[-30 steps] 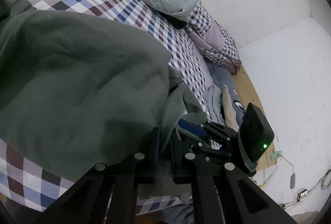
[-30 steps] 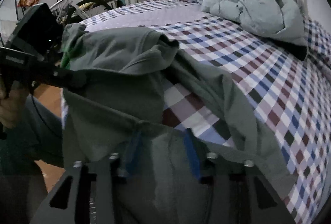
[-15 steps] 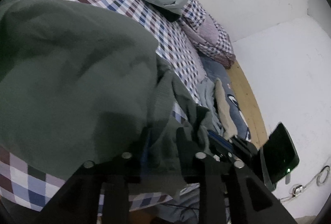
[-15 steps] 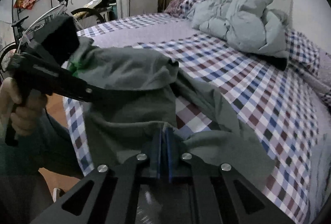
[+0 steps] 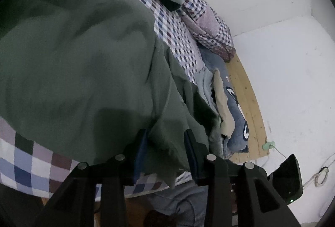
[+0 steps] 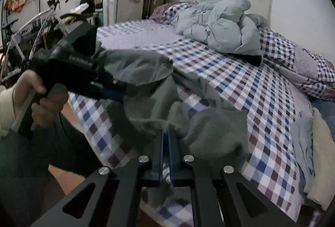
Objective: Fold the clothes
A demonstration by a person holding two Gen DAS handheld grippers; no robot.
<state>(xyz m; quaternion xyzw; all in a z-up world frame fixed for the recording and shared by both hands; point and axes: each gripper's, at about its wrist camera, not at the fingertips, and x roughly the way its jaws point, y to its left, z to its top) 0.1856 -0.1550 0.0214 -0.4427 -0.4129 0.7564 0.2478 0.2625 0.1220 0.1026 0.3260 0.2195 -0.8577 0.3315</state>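
A dark green garment (image 5: 79, 55) lies spread over the checkered bed (image 5: 173, 36) near its front edge; it also shows in the right wrist view (image 6: 150, 84). My left gripper (image 5: 165, 143) stands open, its jaws on either side of a fold of the green cloth near the bed edge. In the right wrist view the left gripper (image 6: 117, 95) is held by a hand at the left. My right gripper (image 6: 166, 136) is shut on the green garment's edge, with cloth bunched (image 6: 217, 130) beside it.
A pale grey duvet (image 6: 219, 25) is heaped at the far end of the bed beside checkered pillows (image 6: 309, 65). Folded clothes (image 5: 228, 109) lie at the bed's right edge. A bicycle (image 6: 41, 23), boxes and a suitcase stand beyond the bed.
My right gripper shut on the garment's edge and drew it toward the bed's front. My left gripper opened from shut on the cloth, and the garment spread wider.
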